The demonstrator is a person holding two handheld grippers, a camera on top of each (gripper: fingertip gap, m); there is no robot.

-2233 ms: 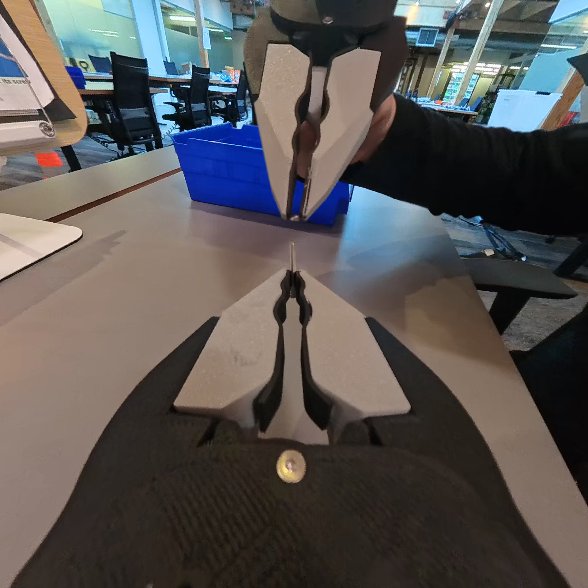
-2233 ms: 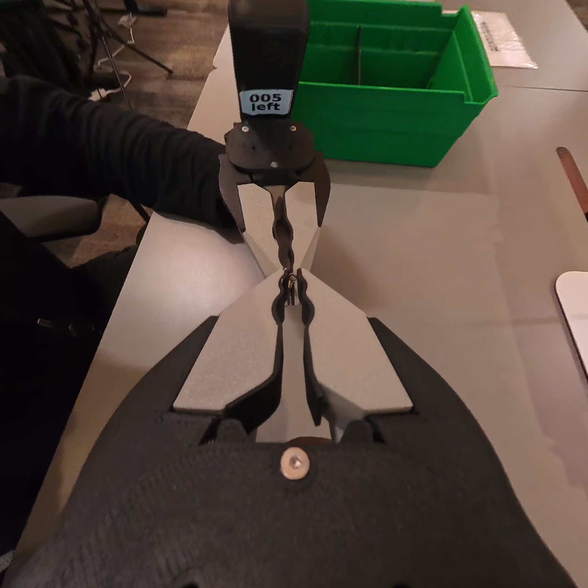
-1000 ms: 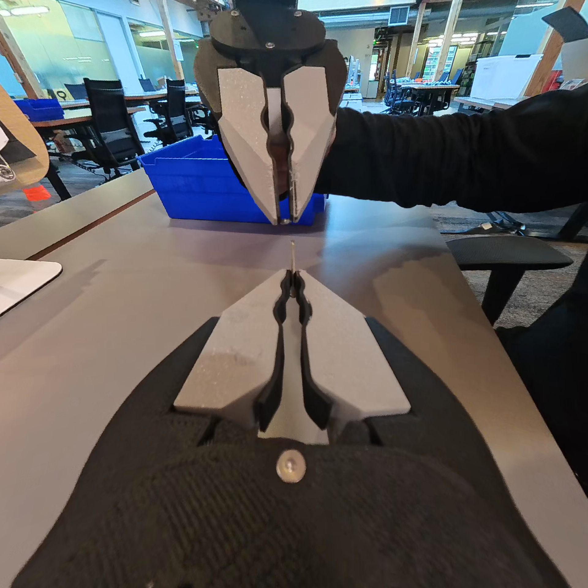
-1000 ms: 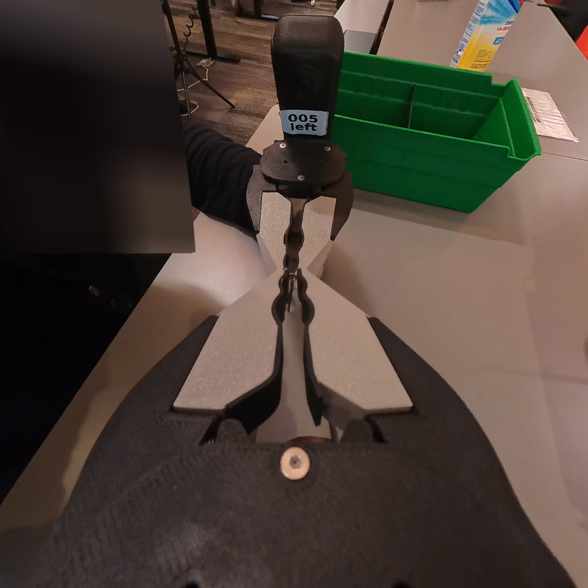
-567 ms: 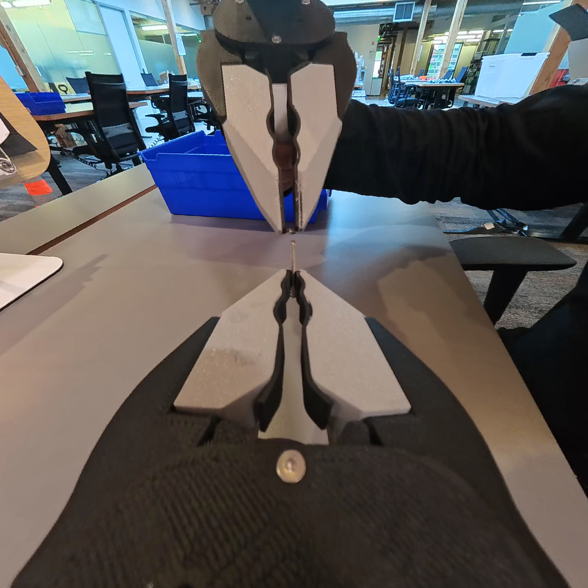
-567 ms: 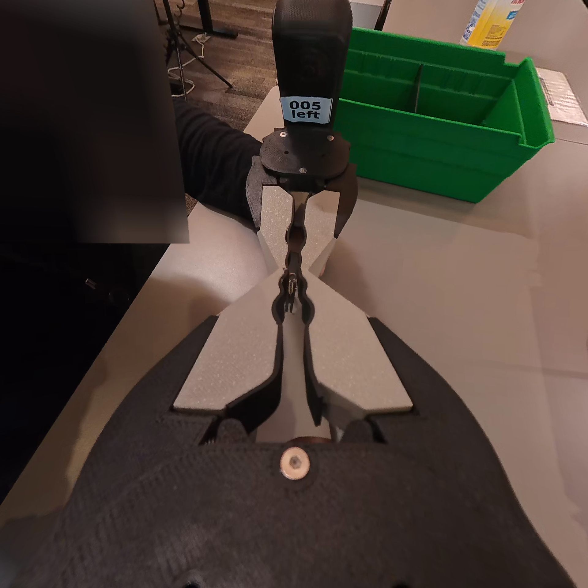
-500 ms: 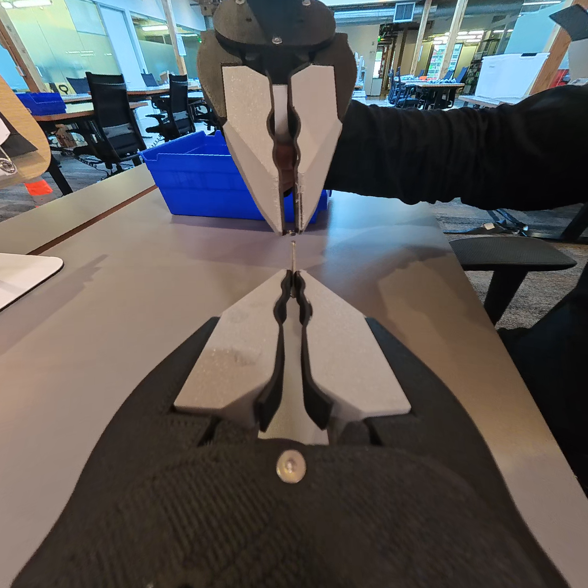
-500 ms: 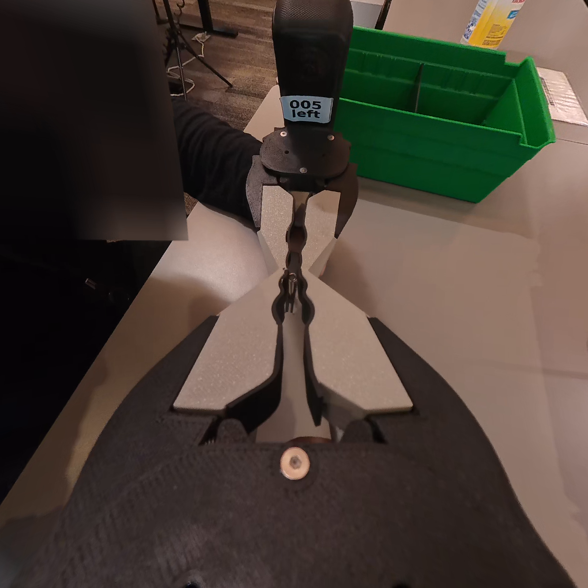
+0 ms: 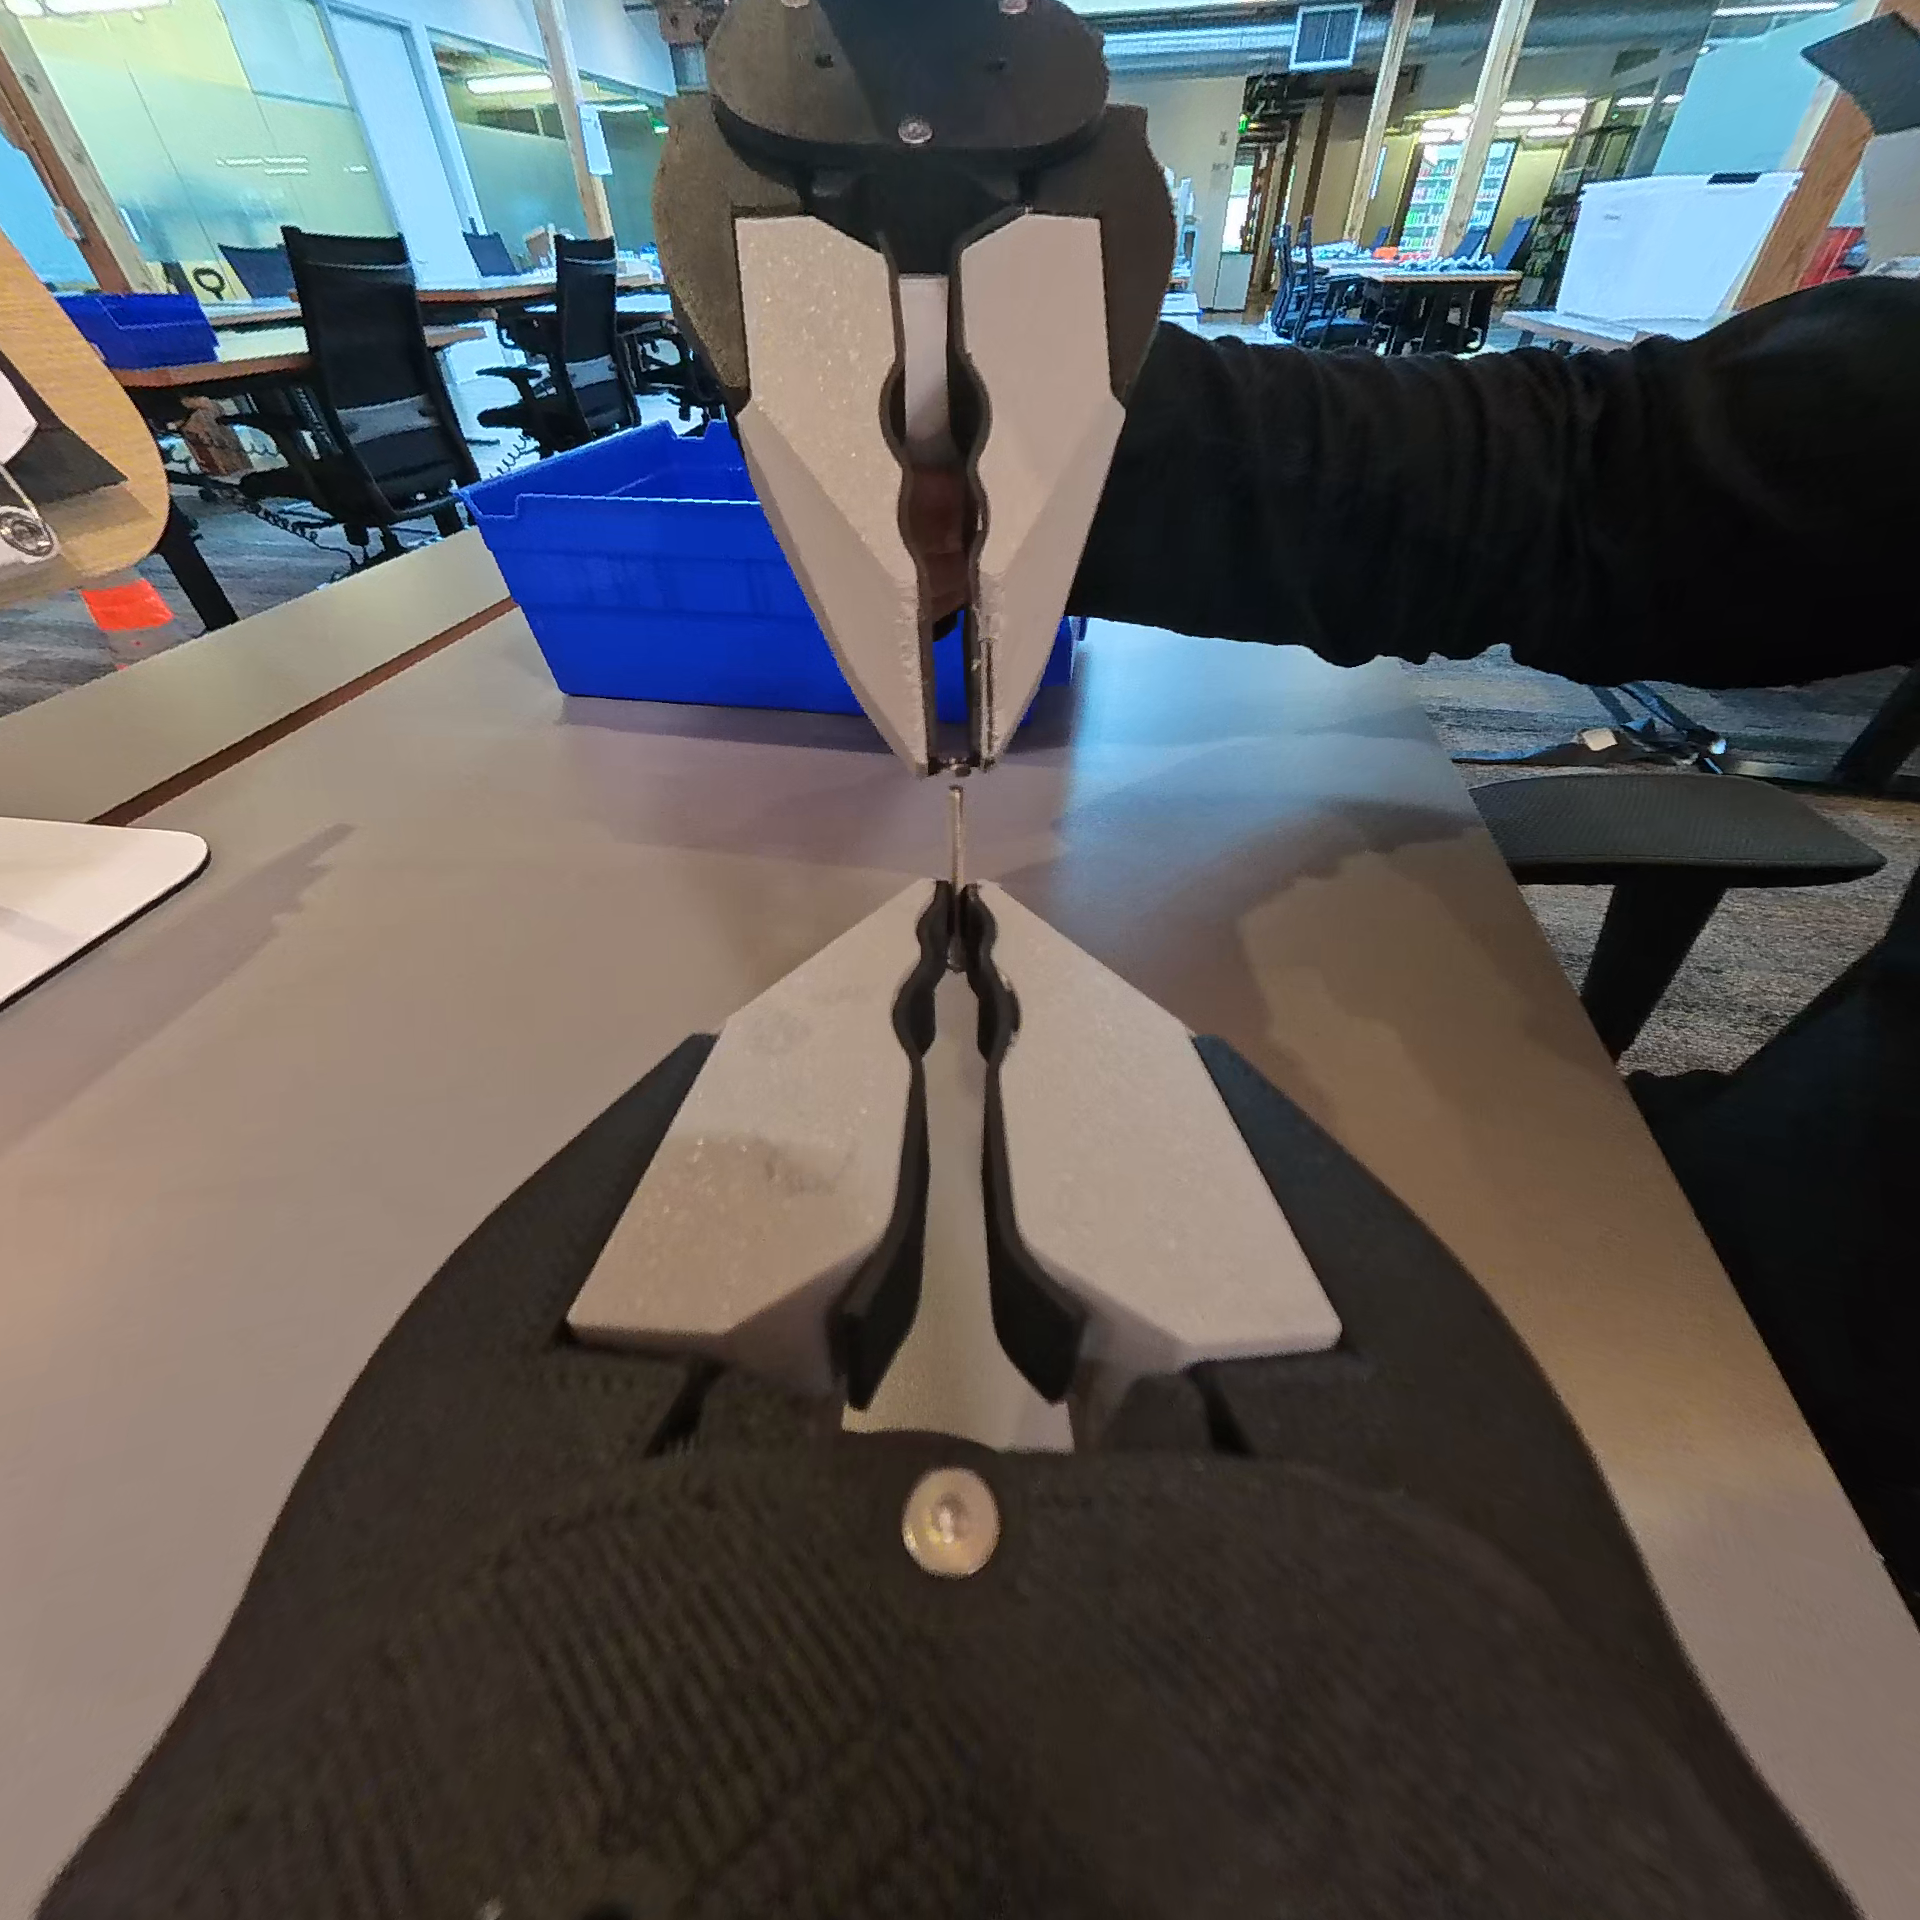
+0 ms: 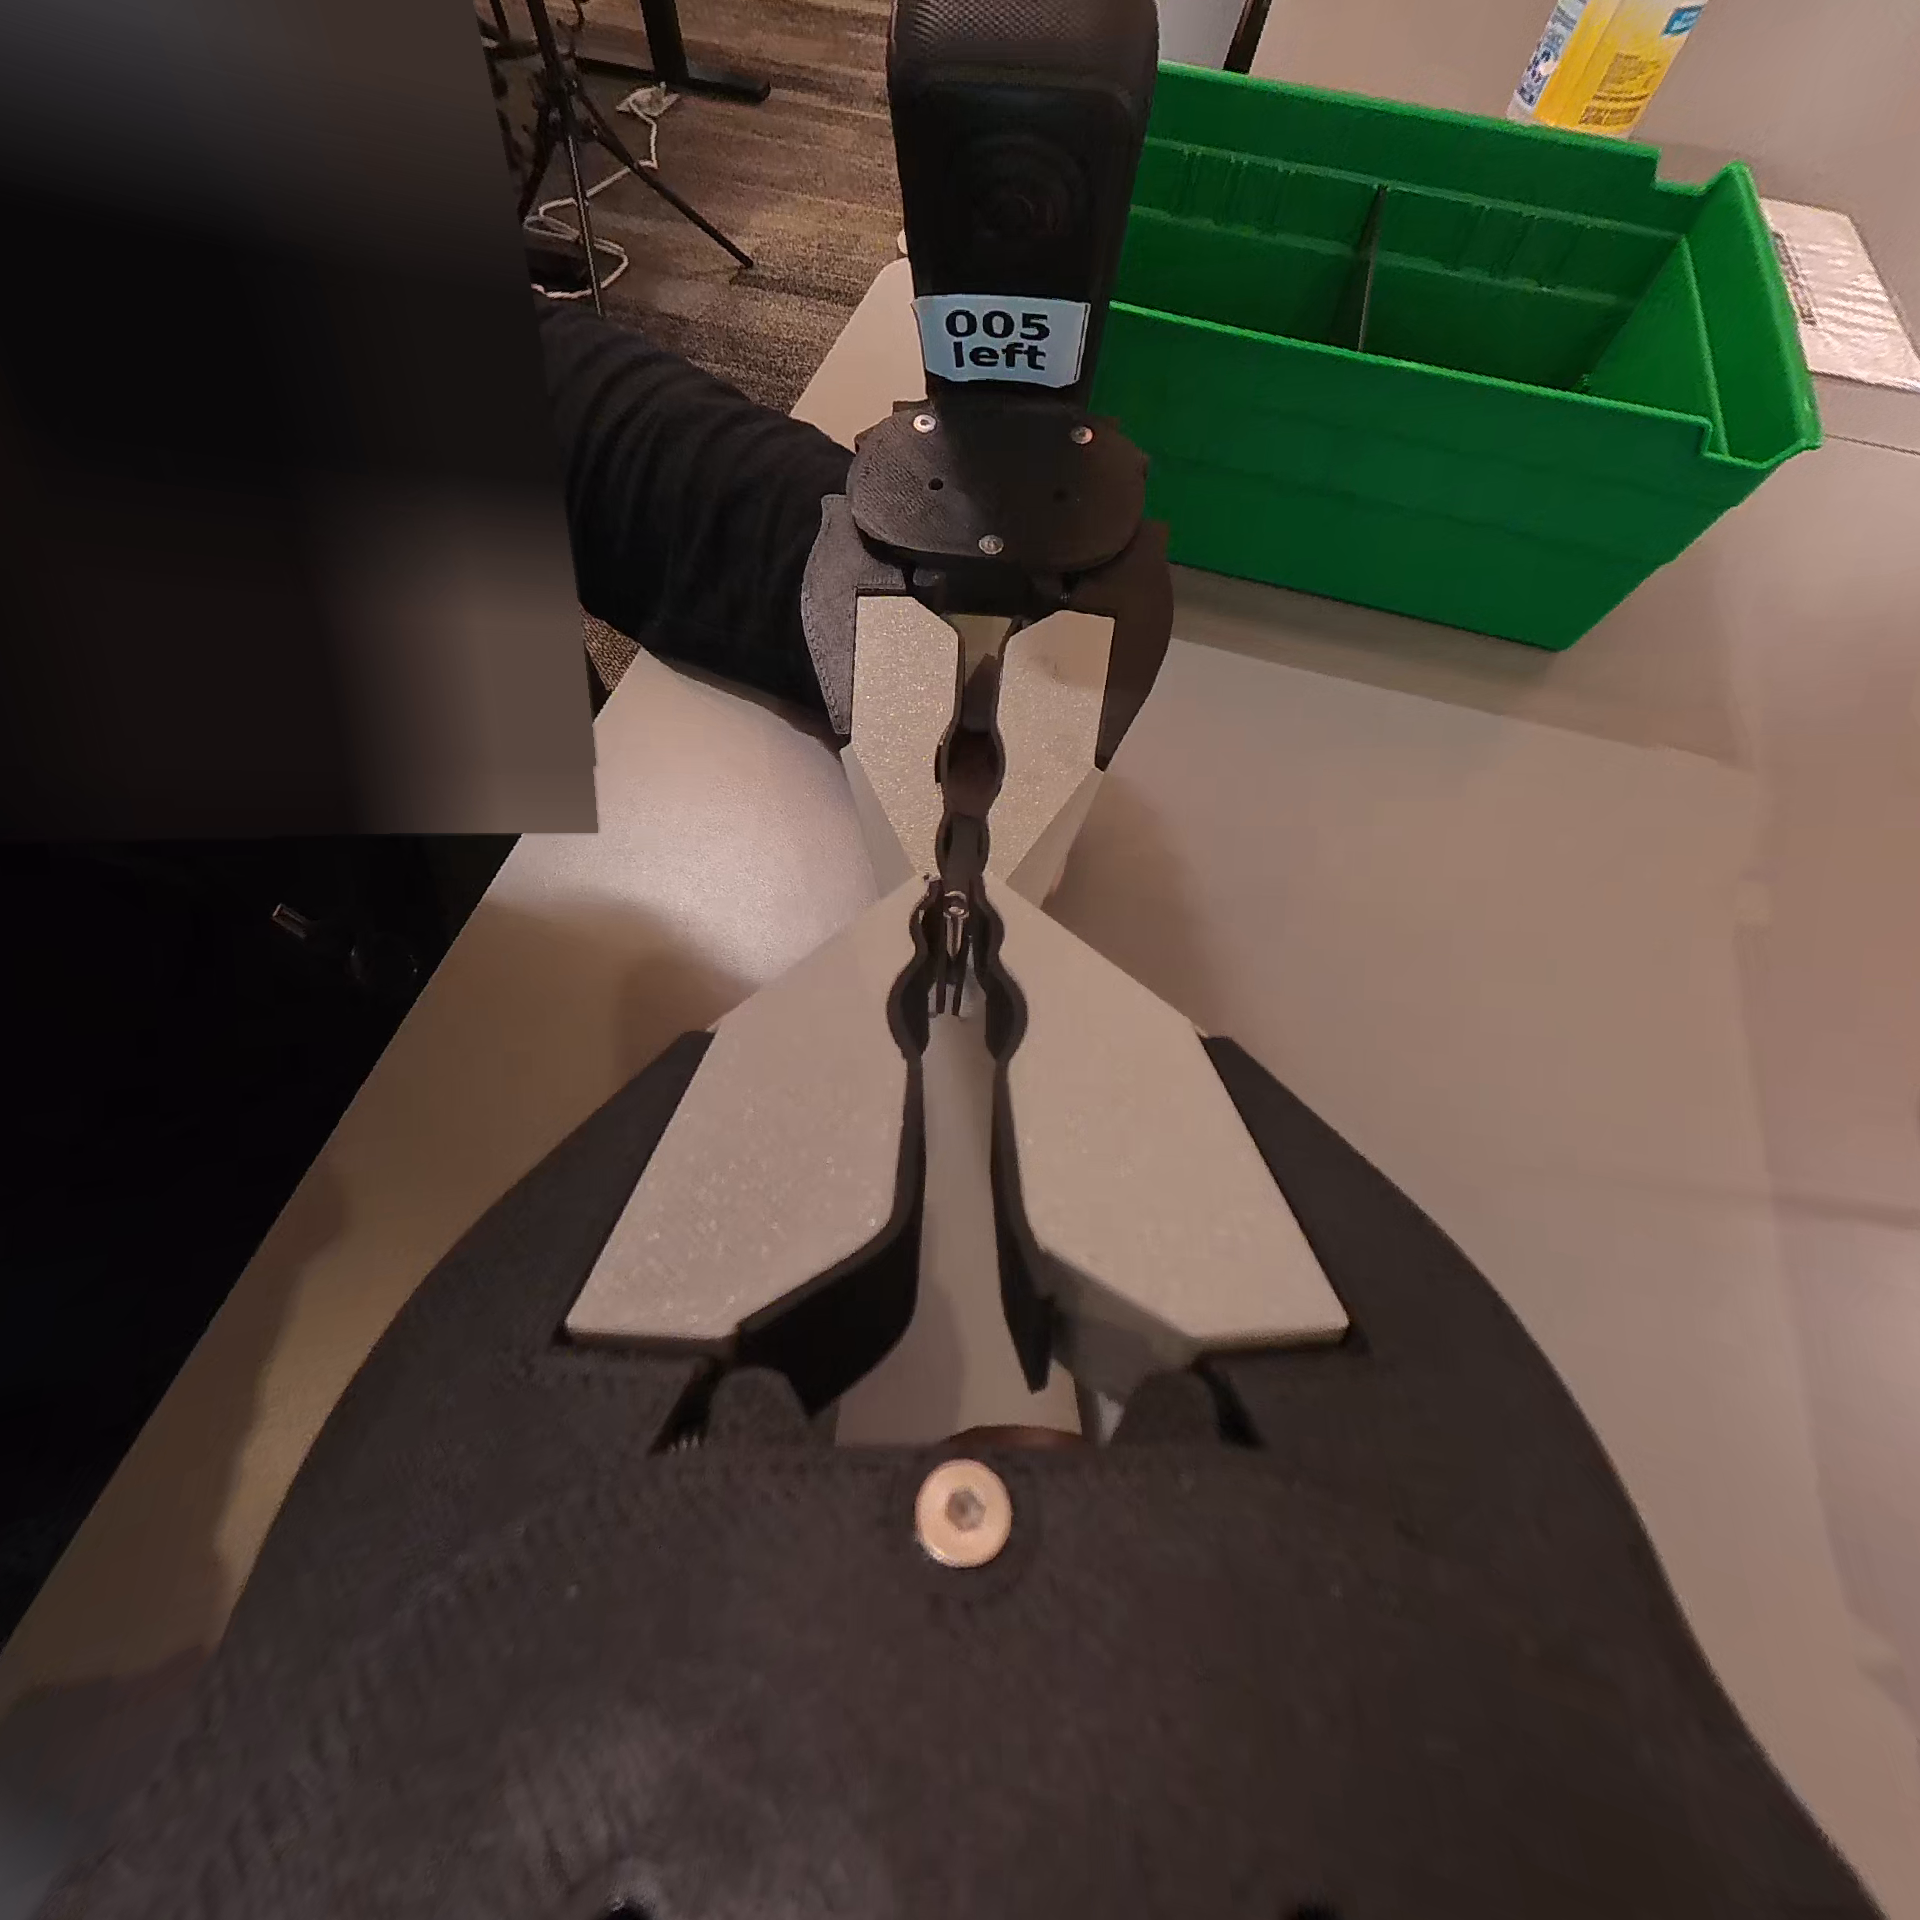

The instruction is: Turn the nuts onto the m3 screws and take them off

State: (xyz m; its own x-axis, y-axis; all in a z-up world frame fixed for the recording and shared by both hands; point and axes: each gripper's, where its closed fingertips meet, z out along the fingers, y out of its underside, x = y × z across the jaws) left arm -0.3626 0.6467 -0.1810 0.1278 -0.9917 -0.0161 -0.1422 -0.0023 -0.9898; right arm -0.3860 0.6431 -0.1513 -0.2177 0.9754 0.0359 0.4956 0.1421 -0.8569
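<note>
In the left wrist view my left gripper [image 9: 954, 902] is shut on a thin m3 screw [image 9: 955, 842] that sticks straight out past its tips. My right gripper [image 9: 954, 764] faces it tip to tip from above, shut on a small nut [image 9: 956, 768] that sits right at the screw's free end. Whether nut and screw touch cannot be told. In the right wrist view my right gripper [image 10: 951, 912] pinches the small metal nut [image 10: 954, 921], and the left gripper [image 10: 962, 871] meets it head-on. Both are held above the grey table [image 9: 364, 1039].
A blue bin [image 9: 665, 582] stands on the table behind the right gripper. A green divided bin [image 10: 1455, 436] and a yellow-and-blue bottle [image 10: 1600, 62] stand behind the left gripper. A white pad [image 9: 73, 894] lies at the left edge. A black chair [image 9: 1662, 842] stands beside the table.
My right gripper has come closer with the nut, and the gap to the screw's tip has shrunk to almost nothing. My left gripper has stayed still, shut on the screw.
</note>
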